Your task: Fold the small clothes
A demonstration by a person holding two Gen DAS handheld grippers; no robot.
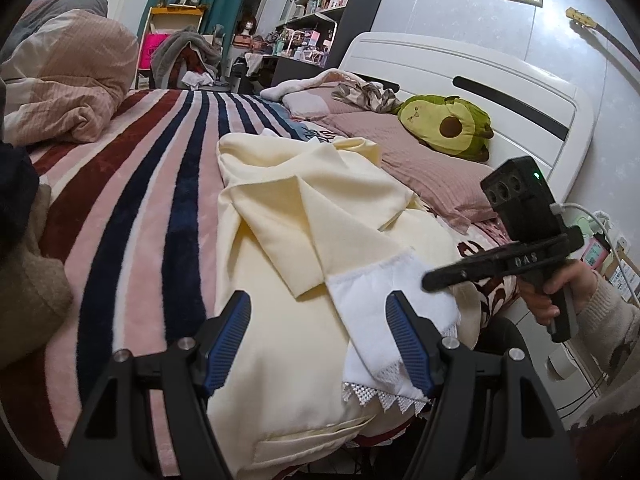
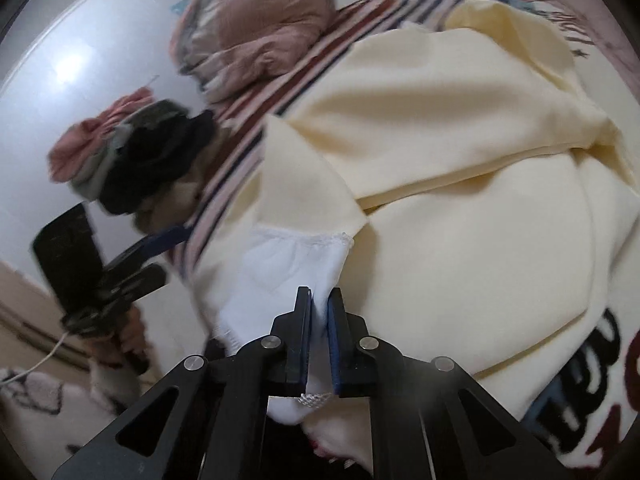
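A pale cream top [image 1: 280,216] lies spread on the striped blanket [image 1: 132,200], one sleeve folded across its body. That sleeve ends in a white cuff with lace trim [image 1: 372,304]. My left gripper [image 1: 318,304] hovers open just above the garment's near part, and the cuff lies beside its right finger [image 1: 408,344], unpinched. In the right wrist view my right gripper [image 2: 319,296] is shut on the white cuff [image 2: 288,264], with lace showing under the jaws. The cream top [image 2: 440,140] fills that view. From the left wrist view, the right gripper [image 1: 432,280] comes in from the right, held by a hand [image 1: 548,292].
An avocado plush [image 1: 448,124] and pink pillows [image 1: 420,160] lie at the white headboard [image 1: 460,68]. A bundled duvet [image 1: 68,84] sits far left. A pile of dark and pink clothes [image 2: 132,160] lies on the bed's left edge. Cluttered shelves [image 1: 312,0] stand beyond the bed.
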